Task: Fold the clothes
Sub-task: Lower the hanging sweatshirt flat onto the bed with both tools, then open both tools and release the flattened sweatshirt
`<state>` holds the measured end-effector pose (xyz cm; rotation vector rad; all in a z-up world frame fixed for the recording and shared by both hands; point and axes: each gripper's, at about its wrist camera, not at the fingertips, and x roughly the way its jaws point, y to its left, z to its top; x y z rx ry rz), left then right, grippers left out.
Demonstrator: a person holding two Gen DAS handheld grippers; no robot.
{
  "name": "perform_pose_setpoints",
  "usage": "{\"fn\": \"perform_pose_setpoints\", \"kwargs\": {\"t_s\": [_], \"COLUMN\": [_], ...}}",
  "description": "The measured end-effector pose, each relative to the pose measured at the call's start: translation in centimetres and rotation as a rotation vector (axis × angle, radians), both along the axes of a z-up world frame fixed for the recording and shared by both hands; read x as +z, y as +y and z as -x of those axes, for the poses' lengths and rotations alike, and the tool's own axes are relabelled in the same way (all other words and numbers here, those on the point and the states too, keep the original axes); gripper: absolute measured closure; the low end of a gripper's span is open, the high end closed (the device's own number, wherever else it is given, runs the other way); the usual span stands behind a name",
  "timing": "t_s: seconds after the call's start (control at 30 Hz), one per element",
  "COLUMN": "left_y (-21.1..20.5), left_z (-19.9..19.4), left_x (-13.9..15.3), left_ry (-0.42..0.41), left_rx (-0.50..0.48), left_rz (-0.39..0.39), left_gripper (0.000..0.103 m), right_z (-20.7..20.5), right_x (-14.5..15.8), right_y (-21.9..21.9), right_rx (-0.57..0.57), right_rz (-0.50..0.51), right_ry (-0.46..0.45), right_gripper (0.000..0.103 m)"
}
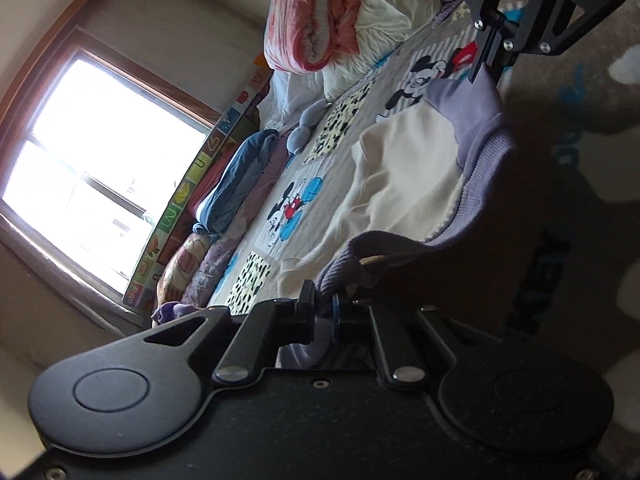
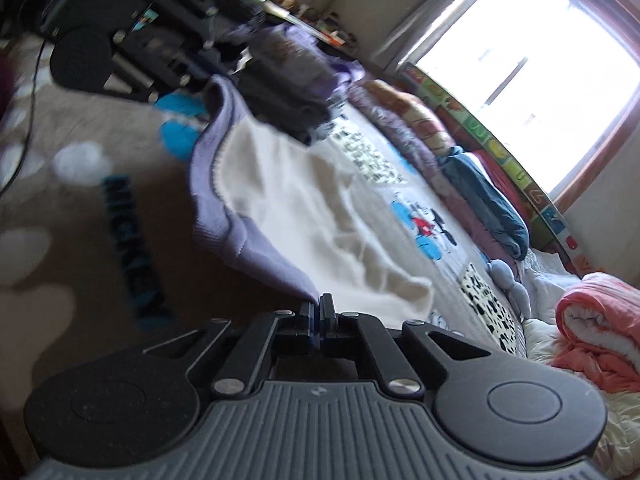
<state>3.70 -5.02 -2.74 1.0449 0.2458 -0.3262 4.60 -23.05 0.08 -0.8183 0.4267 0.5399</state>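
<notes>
A cream and lavender sweatshirt (image 1: 400,176) with a ribbed purple hem hangs stretched between my two grippers above the Mickey Mouse bedspread (image 1: 296,200). My left gripper (image 1: 324,300) is shut on the ribbed hem at one corner. My right gripper (image 1: 486,68) shows at the top right of the left wrist view, shut on the other lavender corner. In the right wrist view my right gripper (image 2: 318,308) is shut on the sweatshirt (image 2: 304,200), and my left gripper (image 2: 224,68) is blurred at the far end.
A rolled pink and white quilt (image 1: 320,20) lies at one end of the bed. Folded blue cloth (image 1: 244,176) and pillows line the window side, by an alphabet mat (image 1: 192,184). A brown Mickey rug (image 2: 80,200) covers the floor.
</notes>
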Motion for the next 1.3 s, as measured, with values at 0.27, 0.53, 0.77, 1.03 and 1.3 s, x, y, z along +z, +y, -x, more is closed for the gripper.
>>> {"fn": "perform_pose_setpoints", "kwargs": {"t_s": [0.27,0.53,0.77,1.03,1.3], "left_y": [0.0,-0.8,-0.3,5.8,11.7], "left_z": [5.3,6.5,6.2,0.9,-4.6], "left_x": [-5.4,-8.0,-7.0,-1.0,-1.6], "left_ry": [0.055,0.135,0.275,0.395,0.495], "left_rx": [-0.020,0.000,0.061,0.324,0.569], "left_rz": [-0.060,-0.057,0.058,0.664,1.268], "left_gripper": [0.097,0.097,0.089,0.069,0.055], "right_z": [3.8,5.9,6.1,4.9,1.4], "right_x": [-3.8,-7.7,-6.3,-1.7,-4.9], "right_y": [0.5,0.7,-0.4,-4.1,-6.5], "right_rx": [0.015,0.031,-0.044,-0.203,-0.433], "right_rz": [0.097,0.168,0.048,-0.368,-0.969], "right_ry": [0.048,0.160,0.200,0.279,0.339], "right_gripper": [0.100,0.100,0.097,0.087,0.078]}}
